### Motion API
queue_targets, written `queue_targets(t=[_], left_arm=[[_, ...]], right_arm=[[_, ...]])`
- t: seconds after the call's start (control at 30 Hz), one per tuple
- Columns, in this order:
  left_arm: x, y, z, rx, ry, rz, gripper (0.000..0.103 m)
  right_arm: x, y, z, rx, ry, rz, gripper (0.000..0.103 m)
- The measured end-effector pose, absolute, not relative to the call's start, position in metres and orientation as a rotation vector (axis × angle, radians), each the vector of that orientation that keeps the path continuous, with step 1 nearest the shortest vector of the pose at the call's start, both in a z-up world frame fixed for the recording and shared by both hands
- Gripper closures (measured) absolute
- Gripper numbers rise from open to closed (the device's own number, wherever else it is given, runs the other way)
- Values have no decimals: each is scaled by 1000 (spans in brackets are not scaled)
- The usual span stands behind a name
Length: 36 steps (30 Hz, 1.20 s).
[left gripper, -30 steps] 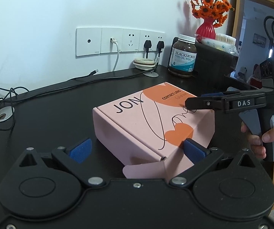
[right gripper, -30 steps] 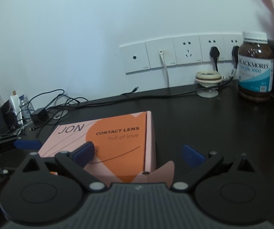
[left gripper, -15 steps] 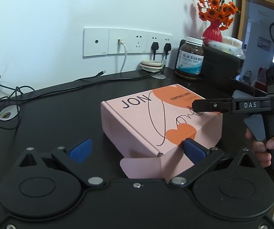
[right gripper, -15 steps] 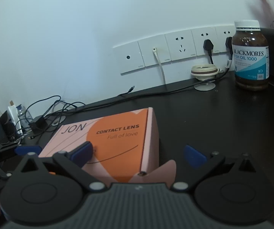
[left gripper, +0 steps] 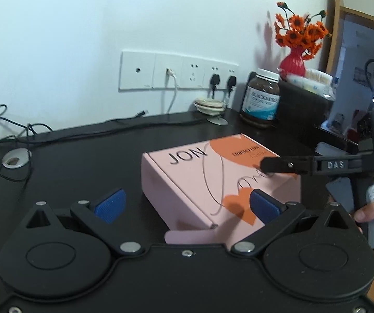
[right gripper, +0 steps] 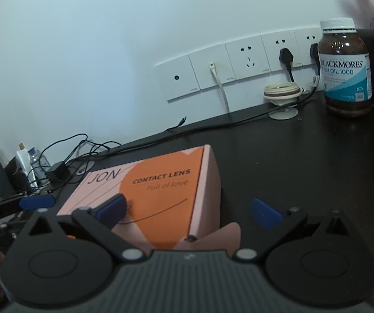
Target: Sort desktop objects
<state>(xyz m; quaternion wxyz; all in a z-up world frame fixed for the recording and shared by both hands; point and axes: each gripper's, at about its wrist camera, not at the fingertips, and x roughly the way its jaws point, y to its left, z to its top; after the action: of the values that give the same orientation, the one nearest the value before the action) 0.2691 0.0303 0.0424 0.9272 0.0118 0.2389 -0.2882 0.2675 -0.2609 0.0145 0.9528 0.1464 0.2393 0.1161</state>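
Soft, even indoor light fills both views. The flowers (left gripper: pixel 300 32) at 1 o'clock cast a faint wall shadow. Fisheye bending darkens the corners; the left view is slightly motion-blurred.

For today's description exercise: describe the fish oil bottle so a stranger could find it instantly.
Start at the white socket strip on the wall. At its right end, on the black desk, stands the fish oil bottle: brown, white cap, blue-and-white label, the only bottle there.

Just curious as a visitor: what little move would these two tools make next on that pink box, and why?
Probably close the right tool on the pink and orange cardboard box: its open blue pads straddle the box's near corner, while the left tool, also open, flanks the other end.
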Motion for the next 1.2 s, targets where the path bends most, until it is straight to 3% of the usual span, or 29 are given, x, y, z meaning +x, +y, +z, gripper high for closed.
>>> queue_targets(t=[1.2], left_arm=[[267,15,30,7,465,-450,0]], right_arm=[[268,-261,18,262,482,242,1]])
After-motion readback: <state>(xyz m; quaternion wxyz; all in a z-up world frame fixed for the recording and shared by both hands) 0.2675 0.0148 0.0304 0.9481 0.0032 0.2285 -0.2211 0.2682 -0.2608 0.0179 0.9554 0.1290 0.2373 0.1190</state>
